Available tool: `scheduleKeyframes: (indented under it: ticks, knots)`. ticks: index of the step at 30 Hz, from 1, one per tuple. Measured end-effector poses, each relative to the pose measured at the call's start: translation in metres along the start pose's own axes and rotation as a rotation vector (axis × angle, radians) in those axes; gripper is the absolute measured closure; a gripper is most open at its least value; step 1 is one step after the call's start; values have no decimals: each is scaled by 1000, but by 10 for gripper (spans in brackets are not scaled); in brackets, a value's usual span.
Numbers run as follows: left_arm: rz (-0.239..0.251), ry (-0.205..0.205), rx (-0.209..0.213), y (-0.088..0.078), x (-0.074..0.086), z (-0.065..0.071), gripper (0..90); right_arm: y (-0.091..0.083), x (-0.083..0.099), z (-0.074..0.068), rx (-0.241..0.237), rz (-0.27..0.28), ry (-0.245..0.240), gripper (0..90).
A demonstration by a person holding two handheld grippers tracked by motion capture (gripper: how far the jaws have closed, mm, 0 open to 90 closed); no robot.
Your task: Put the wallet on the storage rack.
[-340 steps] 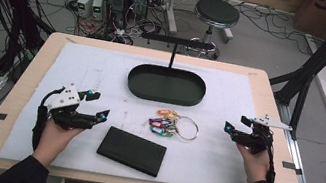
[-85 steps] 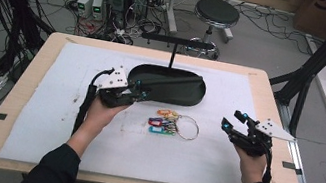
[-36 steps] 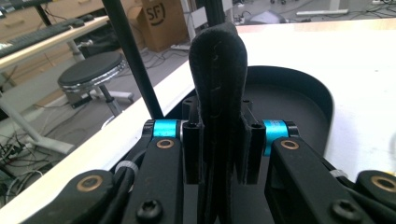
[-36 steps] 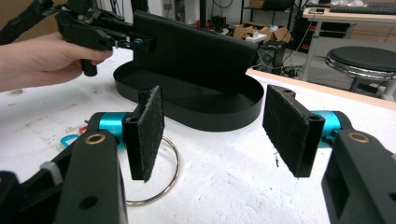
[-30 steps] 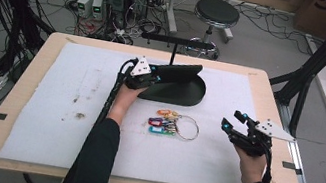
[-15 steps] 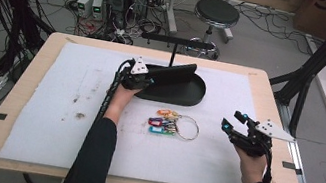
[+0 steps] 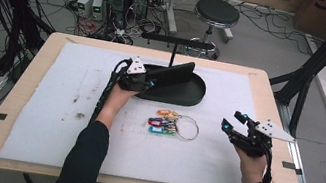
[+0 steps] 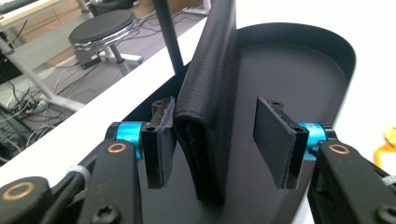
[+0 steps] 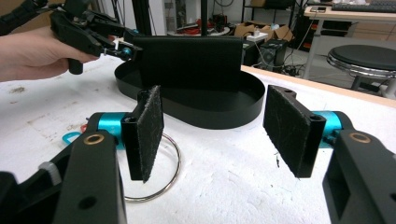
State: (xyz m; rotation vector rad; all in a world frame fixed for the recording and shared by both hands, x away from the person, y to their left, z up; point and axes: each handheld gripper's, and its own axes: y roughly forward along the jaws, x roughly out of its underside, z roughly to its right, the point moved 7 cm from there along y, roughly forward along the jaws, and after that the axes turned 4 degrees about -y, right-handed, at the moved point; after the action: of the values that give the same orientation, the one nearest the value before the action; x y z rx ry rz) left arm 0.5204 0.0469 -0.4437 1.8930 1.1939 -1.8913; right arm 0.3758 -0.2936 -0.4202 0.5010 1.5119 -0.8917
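Observation:
A black wallet [image 7: 170, 74] stands on its edge in the black oval tray [image 7: 190, 96], tilted up toward the right. My left gripper [image 7: 145, 82] is at the wallet's left end, over the tray's left side. In the left gripper view the wallet [image 8: 210, 93] sits between the parted jaws. It touches the left pad [image 8: 159, 140], and a clear gap separates it from the right pad [image 8: 275, 140]. My right gripper [image 7: 234, 124] rests open on the mat at the right with nothing in it. A bunch of coloured key tags [image 7: 163, 122] on a metal ring [image 7: 187, 128] lies between the grippers.
A black T-shaped stand [image 7: 173, 47] rises behind the tray. The white mat [image 7: 45, 116] has brown stains at the left [image 7: 78, 114]. In the right gripper view the ring [image 9: 159, 172] lies just ahead of the left jaw, with the tray [image 9: 219, 119] beyond.
The wallet has gone from the table's front to the tray with my left gripper. In the last second the gripper shifted slightly left and down. The right gripper has stayed still.

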Motion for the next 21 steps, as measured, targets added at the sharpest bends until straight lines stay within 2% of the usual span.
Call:
scheduleKeyframes:
  ticks: [2, 4, 7, 8, 10, 11, 17, 18, 21]
  knots:
    - [20, 13, 21, -4, 0, 3, 512, 0, 0, 0, -1, -2, -1, 386]
    - [24, 40, 24, -8, 2, 4, 536, 0, 0, 0, 0, -2, -2, 386]
    - [34, 44, 44, -10, 3, 6, 575, 0, 0, 0, 1, -2, -1, 386]
    - [47, 65, 55, -13, 2, 8, 590, 0, 0, 0, 2, -2, -1, 386]
    - [50, 73, 64, -14, 2, 10, 639, 0, 0, 0, 4, -2, -2, 386]
    - [57, 100, 69, -16, 1, 13, 655, 0, 0, -1, 3, -1, -1, 386]
    - [84, 68, 71, -20, -4, 17, 541, 0, 0, -1, 3, -1, 0, 386]
    - [97, 38, 72, -23, -5, 18, 520, 0, 0, 0, 1, -1, 0, 386]
    - [112, 22, 49, -29, -6, 18, 479, 0, 0, 0, 3, -2, 3, 385]
